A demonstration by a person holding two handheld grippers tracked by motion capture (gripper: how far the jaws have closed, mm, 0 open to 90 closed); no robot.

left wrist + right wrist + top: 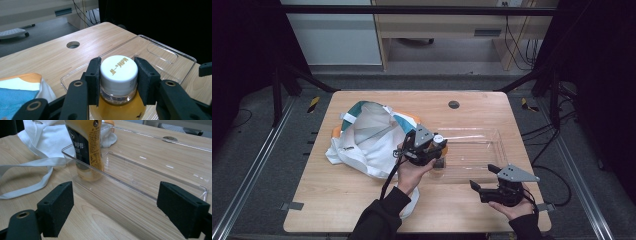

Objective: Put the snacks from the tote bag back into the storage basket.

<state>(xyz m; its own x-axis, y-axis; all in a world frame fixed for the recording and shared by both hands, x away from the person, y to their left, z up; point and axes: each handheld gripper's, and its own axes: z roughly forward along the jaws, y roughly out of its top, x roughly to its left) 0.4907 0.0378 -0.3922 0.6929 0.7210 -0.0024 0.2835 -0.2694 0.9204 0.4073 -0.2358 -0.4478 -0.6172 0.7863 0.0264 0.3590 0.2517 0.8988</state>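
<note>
A person at a light wooden table (362, 210) holds a two-jaw gripper in each hand. From the high view, the left gripper (435, 150) sits at the near left corner of a clear plastic tray (499, 145) in the middle of the table, and the right gripper (483, 176) rests on the table just in front of the tray. The left gripper view brings out what the high view leaves small: its jaws pinch the white cap of a bottle (119, 75) of orange drink, one black pad on each side, with yellow lettering on the cap top. The right gripper view shows the bottle's lower half, with an orange and black label, standing upright inside the tray's corner, its base on the tray floor; that gripper's own jaws are spread wide apart with nothing between them. A white cloth bag (362, 145) with teal and orange trim lies crumpled left of the tray, its strap trailing on the wood. The tabletop has a round cable hole (454, 104) near its far edge. Beyond it are grey floor, a pale wooden desk (437, 25) and black frame rails (412, 10).
</note>
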